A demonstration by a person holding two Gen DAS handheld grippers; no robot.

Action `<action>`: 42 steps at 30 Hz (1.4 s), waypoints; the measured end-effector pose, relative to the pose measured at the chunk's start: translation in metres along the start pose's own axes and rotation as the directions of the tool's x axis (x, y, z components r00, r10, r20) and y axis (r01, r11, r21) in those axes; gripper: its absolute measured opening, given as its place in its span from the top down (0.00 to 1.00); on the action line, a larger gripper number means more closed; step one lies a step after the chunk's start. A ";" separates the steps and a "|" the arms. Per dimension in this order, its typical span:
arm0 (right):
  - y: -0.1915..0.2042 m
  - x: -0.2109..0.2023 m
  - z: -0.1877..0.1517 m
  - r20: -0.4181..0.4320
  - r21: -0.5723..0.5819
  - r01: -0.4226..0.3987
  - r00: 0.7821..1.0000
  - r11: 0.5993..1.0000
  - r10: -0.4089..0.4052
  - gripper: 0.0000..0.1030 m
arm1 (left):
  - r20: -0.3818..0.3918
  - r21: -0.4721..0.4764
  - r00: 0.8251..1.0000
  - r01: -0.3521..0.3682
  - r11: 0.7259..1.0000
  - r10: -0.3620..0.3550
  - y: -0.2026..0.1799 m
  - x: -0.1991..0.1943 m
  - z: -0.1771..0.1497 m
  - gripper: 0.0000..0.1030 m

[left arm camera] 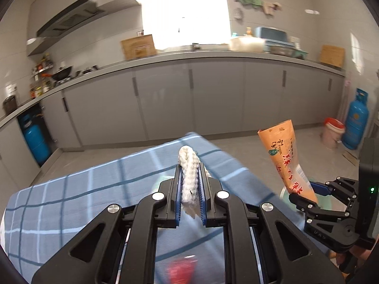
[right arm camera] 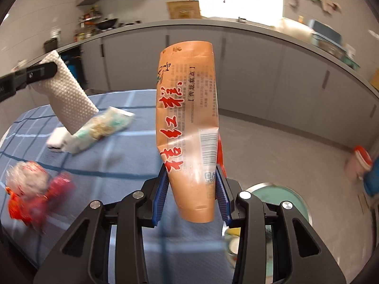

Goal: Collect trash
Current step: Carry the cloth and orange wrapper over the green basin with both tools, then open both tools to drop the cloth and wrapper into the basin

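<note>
Grey kitchen cabinets (left arm camera: pixel 213 94) behind blue checked tablecloth (right arm camera: pixel 123 156) holding wrappers (right arm camera: pixel 104 125).

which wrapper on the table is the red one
The crumpled red wrapper at the table's near left edge. The other wrapper lying farther back is pale green and white; the orange packet is held in the air.

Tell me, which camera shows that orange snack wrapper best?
The right wrist view: the orange wrapper fills the middle, print and barcode readable. The left wrist view shows it small at the right edge, pinched in the right gripper.
</note>
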State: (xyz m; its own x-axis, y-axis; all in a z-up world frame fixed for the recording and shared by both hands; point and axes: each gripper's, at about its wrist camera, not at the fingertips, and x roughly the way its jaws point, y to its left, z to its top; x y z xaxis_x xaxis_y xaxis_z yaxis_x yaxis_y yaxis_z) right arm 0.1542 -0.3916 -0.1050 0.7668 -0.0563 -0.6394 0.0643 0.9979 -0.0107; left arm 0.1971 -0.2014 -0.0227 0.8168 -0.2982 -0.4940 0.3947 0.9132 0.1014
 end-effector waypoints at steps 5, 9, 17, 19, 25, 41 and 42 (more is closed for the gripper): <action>-0.045 -0.003 -0.024 -0.023 0.066 0.054 0.998 0.996 -0.053 0.62 | -0.002 0.049 0.997 0.073 0.996 -0.073 -0.049 0.006 0.002 0.87; -0.072 -0.003 -0.043 -0.045 0.113 0.093 0.995 0.989 -0.088 0.62 | -0.025 0.079 0.991 0.131 0.988 -0.129 -0.084 0.017 0.000 0.87; -0.112 0.003 -0.074 -0.099 0.177 0.155 0.985 0.972 -0.139 0.62 | -0.052 0.113 0.973 0.228 0.967 -0.223 -0.143 0.042 -0.002 0.87; -0.119 0.006 -0.080 -0.112 0.189 0.164 0.983 0.968 -0.145 0.62 | -0.050 0.122 0.969 0.246 0.961 -0.242 -0.158 0.049 -0.002 0.87; -0.141 0.017 -0.094 -0.141 0.223 0.191 0.977 0.956 -0.162 0.62 | -0.094 0.116 0.950 0.308 0.944 -0.299 -0.196 0.080 -0.007 0.87; -0.171 0.045 -0.108 -0.178 0.236 0.209 0.969 0.949 -0.169 0.47 | -0.198 0.124 0.922 0.361 0.924 -0.333 -0.233 0.131 -0.029 0.65; -0.170 0.045 -0.108 -0.177 0.223 0.220 0.967 0.950 -0.183 0.43 | -0.198 0.122 0.921 0.362 0.924 -0.335 -0.232 0.132 -0.029 0.63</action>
State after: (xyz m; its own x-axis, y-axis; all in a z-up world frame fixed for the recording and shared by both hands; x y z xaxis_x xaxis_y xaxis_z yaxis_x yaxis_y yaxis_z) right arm 0.1087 -0.5602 -0.2148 0.6167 -0.2310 -0.7525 0.3721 0.9280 0.0201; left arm 0.2010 -0.4449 -0.1365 0.5372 -0.5256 -0.6597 0.7117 0.7022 0.0201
